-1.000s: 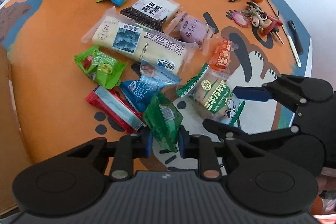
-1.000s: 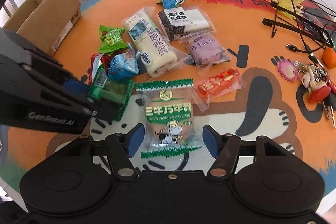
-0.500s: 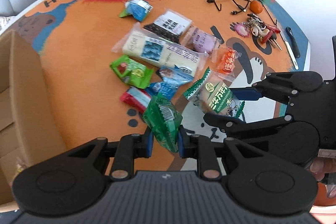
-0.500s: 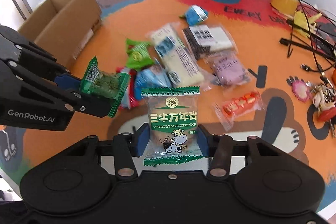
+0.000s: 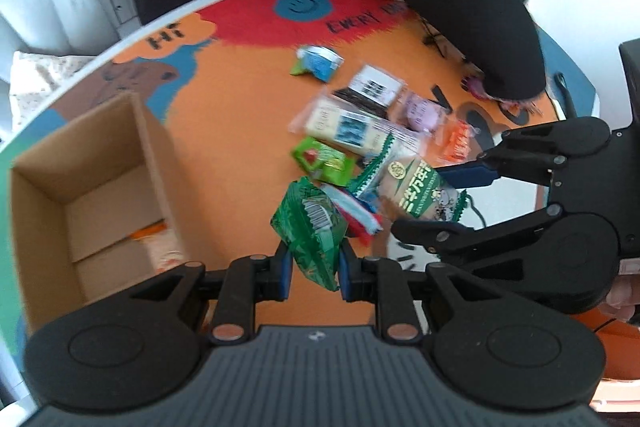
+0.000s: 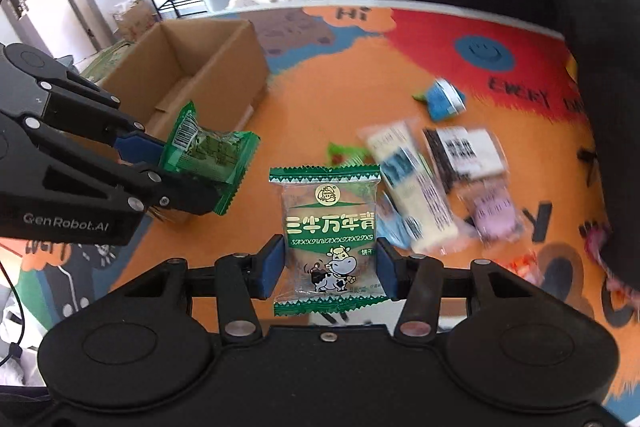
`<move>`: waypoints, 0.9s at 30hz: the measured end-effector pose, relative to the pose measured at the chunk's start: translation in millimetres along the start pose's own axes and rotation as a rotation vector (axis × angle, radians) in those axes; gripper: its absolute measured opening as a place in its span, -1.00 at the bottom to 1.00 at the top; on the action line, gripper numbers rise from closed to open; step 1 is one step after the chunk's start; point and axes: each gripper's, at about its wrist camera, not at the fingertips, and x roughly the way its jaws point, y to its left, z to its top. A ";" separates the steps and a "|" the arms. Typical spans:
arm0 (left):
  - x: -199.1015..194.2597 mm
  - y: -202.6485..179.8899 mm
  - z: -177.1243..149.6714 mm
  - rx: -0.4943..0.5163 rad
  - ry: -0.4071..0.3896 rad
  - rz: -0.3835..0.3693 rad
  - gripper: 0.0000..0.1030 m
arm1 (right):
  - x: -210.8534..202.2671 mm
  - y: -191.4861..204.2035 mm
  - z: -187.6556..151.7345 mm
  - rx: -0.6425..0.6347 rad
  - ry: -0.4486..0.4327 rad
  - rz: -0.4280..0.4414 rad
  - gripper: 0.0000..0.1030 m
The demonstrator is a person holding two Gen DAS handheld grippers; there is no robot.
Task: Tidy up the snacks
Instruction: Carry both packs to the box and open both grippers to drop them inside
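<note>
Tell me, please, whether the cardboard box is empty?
Not empty: the open cardboard box holds an orange-and-white packet on its floor; what else it holds is hidden.

Bright daylight from behind the table [image 6: 312,131] – fisheye bending at edges, motion blur smearing the snacks [image 6: 440,179]

Your cardboard box [image 5: 96,187] stands open-topped with bare orange table [image 5: 232,147] beside it; a dark sleeve [image 5: 460,7] overhangs the far snack pile [image 5: 360,123].

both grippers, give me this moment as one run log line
left gripper: shut on green packet | right gripper: shut on cow biscuit packet | cardboard box: open | other snacks on table
</note>
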 end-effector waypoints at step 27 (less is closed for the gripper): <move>-26.6 135.8 -26.0 -0.184 -0.037 0.086 -0.58 | 15.9 85.0 85.9 -0.098 -0.097 0.102 -0.06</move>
